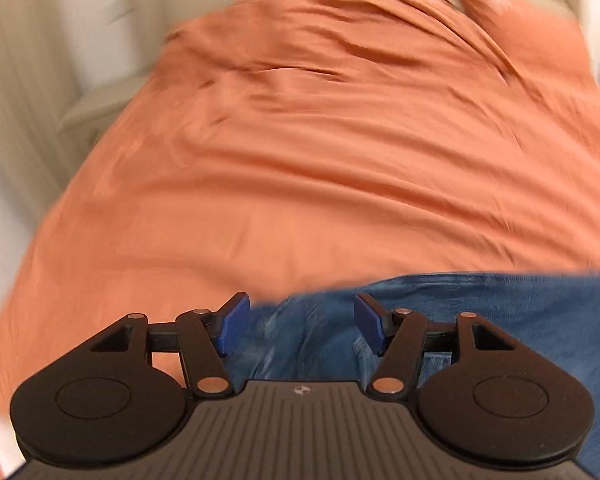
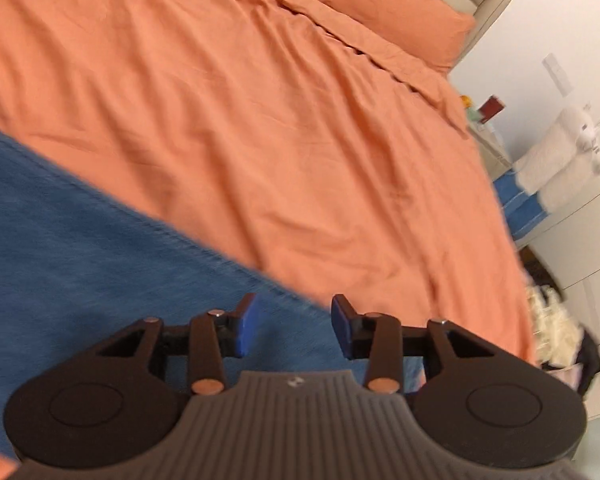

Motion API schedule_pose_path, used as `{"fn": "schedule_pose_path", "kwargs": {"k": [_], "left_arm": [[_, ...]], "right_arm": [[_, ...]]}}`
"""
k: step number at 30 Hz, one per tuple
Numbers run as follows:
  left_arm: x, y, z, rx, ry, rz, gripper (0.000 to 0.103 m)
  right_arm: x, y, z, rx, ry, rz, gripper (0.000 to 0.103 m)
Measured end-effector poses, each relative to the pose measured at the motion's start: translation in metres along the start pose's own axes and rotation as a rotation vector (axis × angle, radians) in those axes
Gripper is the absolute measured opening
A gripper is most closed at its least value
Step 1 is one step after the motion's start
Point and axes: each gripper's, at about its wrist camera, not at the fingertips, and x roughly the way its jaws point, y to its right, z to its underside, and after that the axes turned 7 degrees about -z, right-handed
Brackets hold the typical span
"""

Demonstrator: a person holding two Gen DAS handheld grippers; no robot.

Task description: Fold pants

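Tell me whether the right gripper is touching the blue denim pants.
Cannot tell. The right wrist view shows the right gripper open over the blue denim pants, but blur and the camera angle hide any contact or gap.

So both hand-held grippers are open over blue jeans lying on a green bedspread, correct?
Not quite: the bedspread is orange, not green, as the right wrist view shows plainly. The rest holds: the left hand-held gripper and right hand-held gripper are open over the blue jeans.
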Motion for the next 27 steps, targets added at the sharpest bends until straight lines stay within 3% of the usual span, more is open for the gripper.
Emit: {"fn": "schedule_pose_path", "kwargs": {"k": [6,10,13,17,19,21,24,25,27], "left_arm": [[0.003,-0.09,0.083,-0.512,-0.04,0.072,0.074],[0.043,-0.121,0.137,-0.821,-0.093,0.224,0.075],[0.07,-0.127,0.156,-0.973,-0.074,0.31,0.075],[0.091,-0.118,0.14,-0.993,-0.072,0.351,0.059],[0.094,-0.116,0.126,-0.955,-0.08,0.3,0.037],[0.078,-0.108,0.1,-0.839,-0.036,0.218,0.023],[0.038,-0.095,0.077,-0.699,0.088,0.163,0.021],[0.034,-0.09,0.074,-0.669,0.097,0.135,0.021],[0.047,-0.083,0.071,-0.601,0.041,0.05,0.021]], "right_arm": [[-0.017,-0.031,0.037,0.037,-0.031,-0.066,0.04],[-0.023,-0.044,0.051,0.04,-0.052,-0.074,0.041],[-0.027,-0.045,0.054,0.07,-0.061,-0.065,0.043],[-0.037,-0.051,0.061,0.077,-0.072,-0.06,0.047],[-0.038,-0.053,0.066,0.068,-0.089,-0.05,0.047],[-0.038,-0.05,0.071,0.073,-0.104,-0.029,0.047],[-0.038,-0.034,0.076,0.115,-0.098,-0.003,0.046],[-0.038,-0.027,0.079,0.138,-0.089,0.0,0.045],[-0.038,-0.008,0.085,0.199,-0.066,-0.011,0.044]]}}
